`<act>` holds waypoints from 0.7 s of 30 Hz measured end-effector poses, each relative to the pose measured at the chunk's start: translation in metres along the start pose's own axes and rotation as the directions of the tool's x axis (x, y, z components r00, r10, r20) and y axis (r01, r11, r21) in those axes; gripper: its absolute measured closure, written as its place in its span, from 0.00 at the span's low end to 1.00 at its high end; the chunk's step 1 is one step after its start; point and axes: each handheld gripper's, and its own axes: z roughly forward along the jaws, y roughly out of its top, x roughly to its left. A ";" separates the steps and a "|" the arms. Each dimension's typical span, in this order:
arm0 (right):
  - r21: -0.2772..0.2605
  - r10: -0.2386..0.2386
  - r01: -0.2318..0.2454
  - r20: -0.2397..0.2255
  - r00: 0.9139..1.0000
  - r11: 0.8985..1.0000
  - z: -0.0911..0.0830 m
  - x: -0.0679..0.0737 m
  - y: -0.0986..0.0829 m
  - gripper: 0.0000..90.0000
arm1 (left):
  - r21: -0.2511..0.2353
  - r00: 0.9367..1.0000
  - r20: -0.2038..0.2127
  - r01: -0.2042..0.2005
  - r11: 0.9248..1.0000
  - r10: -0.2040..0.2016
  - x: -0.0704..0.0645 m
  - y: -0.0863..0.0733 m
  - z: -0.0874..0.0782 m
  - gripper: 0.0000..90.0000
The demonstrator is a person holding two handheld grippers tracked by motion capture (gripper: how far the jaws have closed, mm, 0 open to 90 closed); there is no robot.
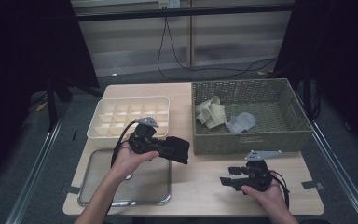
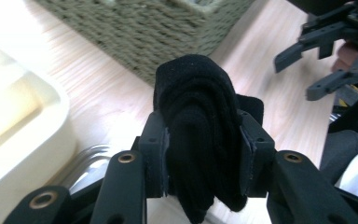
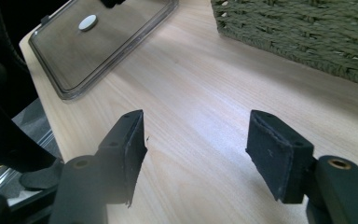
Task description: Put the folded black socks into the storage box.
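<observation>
- Left hand-held gripper [image 1: 168,148] up over the bench [image 1: 200,186], clamped tight on a folded black sock [image 1: 179,148], bundle poking out past the jaw tips toward 3 o'clock.
- In the left gripper view, black sock [image 2: 196,121] squeezed between both pads, folds stacked upright, rounded top rising above the jaws, tail hanging below.
- Sock held just off the near-left corner of the woven basket [image 1: 242,140], above the far-right edge of the clear tray lid [image 1: 121,186].
- Right hand-held gripper [image 1: 230,176] low at 5 o'clock on the bench, jaws spread wide, nothing between them, pointing toward 9 o'clock.
- From the right gripper view, right hand-held gripper [image 3: 196,149] gaping over bare wood, pads well apart, clear tray lid [image 3: 107,46] off at 11 o'clock, basket wall [image 3: 307,32] at 1 o'clock.
- Cream divided organizer [image 1: 128,116] sitting at 11 o'clock on the bench, just beyond the left hand.
- Inside the basket: a beige sock [image 1: 210,112] crumpled at the left, a grey sock [image 1: 240,122] just beside it, touching or nearly so.
- Left hand [image 1: 128,158] wrapped around the gripper body, cable looping over the wrist; right hand [image 1: 268,193] gripping from below at 5 o'clock.
</observation>
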 end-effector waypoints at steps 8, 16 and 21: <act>0.004 0.002 -0.002 -0.008 1.000 1.000 -0.006 -0.002 0.000 0.41 | 0.004 0.999 -0.006 0.033 0.999 -0.033 0.014 0.004 -0.008 0.68; 0.009 0.002 -0.002 -0.010 1.000 1.000 -0.006 -0.003 0.000 0.41 | -0.013 0.999 -0.003 0.047 0.999 -0.047 0.019 0.013 -0.018 0.68; 0.010 0.003 -0.003 -0.009 1.000 1.000 -0.005 -0.003 0.000 0.41 | -0.022 1.000 -0.008 0.023 0.999 -0.023 0.018 0.023 -0.027 0.68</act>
